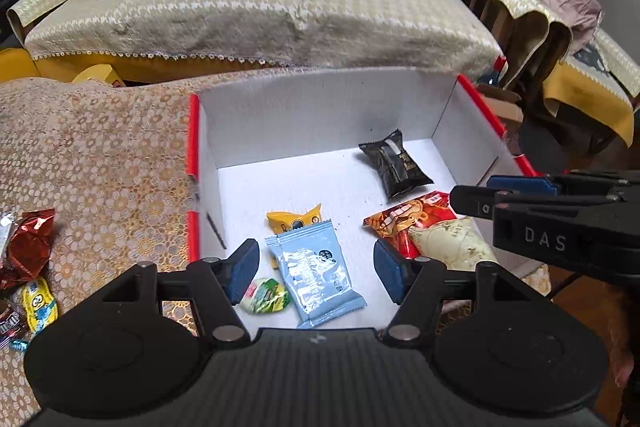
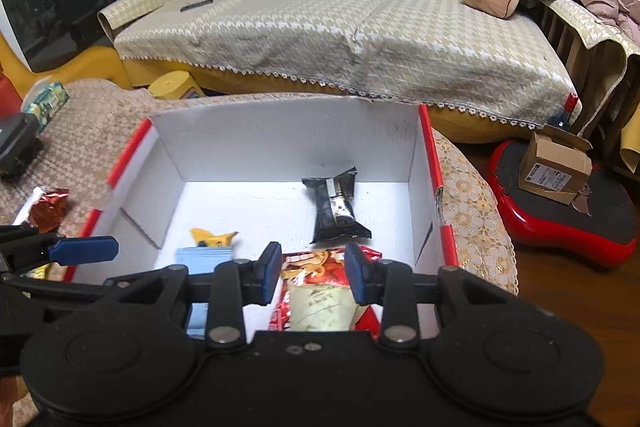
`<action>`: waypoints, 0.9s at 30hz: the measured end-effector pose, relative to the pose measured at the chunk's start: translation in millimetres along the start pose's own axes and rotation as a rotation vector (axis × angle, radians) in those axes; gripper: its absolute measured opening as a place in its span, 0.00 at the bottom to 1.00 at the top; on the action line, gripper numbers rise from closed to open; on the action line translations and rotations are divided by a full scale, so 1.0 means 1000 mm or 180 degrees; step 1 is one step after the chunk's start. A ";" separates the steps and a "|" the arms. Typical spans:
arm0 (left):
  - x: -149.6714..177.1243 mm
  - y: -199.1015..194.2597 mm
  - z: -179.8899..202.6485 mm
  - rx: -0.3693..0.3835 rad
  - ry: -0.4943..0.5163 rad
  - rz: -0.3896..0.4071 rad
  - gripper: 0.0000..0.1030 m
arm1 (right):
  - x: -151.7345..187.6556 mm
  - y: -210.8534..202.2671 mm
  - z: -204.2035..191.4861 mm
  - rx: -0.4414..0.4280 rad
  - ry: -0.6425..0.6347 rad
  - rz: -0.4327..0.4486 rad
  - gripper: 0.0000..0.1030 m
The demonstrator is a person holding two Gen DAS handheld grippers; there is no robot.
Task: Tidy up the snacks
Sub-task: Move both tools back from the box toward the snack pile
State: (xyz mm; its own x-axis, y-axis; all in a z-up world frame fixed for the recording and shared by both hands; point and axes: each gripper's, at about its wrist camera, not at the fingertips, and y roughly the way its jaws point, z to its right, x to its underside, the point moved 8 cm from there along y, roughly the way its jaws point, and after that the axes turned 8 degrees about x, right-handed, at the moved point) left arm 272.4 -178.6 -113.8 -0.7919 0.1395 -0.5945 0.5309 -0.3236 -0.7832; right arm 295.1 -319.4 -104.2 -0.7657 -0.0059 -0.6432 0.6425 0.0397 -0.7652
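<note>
A white cardboard box with red edges [image 1: 193, 131] [image 2: 434, 163] stands on the lace-covered table. Inside lie a light blue packet [image 1: 316, 275], a small green sweet [image 1: 265, 295], a yellow packet [image 1: 294, 219], a black packet [image 1: 396, 167] [image 2: 336, 207] and a red packet [image 1: 404, 223] [image 2: 316, 263]. My left gripper [image 1: 316, 275] [image 2: 84, 250] hangs open over the blue packet, its pads apart from it. My right gripper [image 2: 313, 273] [image 1: 472, 203] is shut on a cream packet [image 2: 320, 307] [image 1: 452, 247], which fills the gap between its pads just above the red packet.
Loose snacks lie on the tablecloth left of the box: a red foil pack [image 1: 28, 247] [image 2: 50, 209] and a yellow one [image 1: 38, 303]. A covered sofa [image 1: 240, 19] stands behind the table. On the floor to the right, a small carton [image 2: 556, 167] sits on a red board.
</note>
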 end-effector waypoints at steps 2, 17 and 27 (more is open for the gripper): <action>0.001 -0.011 -0.002 0.0012 -0.0017 0.0044 0.63 | 0.000 -0.010 -0.002 -0.0037 0.0008 0.0047 0.33; 0.019 -0.096 -0.025 -0.0039 -0.0065 0.0433 0.75 | 0.011 -0.083 -0.047 -0.0340 -0.0059 0.0339 0.35; 0.060 -0.136 -0.073 -0.0195 -0.0231 0.0526 0.81 | 0.028 -0.106 -0.092 -0.0500 -0.0181 0.0372 0.41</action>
State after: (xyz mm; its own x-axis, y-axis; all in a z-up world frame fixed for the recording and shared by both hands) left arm 174.7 -58.2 -56.4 -0.7109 0.0207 -0.7030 0.6712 -0.2785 -0.6870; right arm 202.5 -231.8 -38.9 -0.6804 -0.0483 -0.7312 0.7109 0.1986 -0.6746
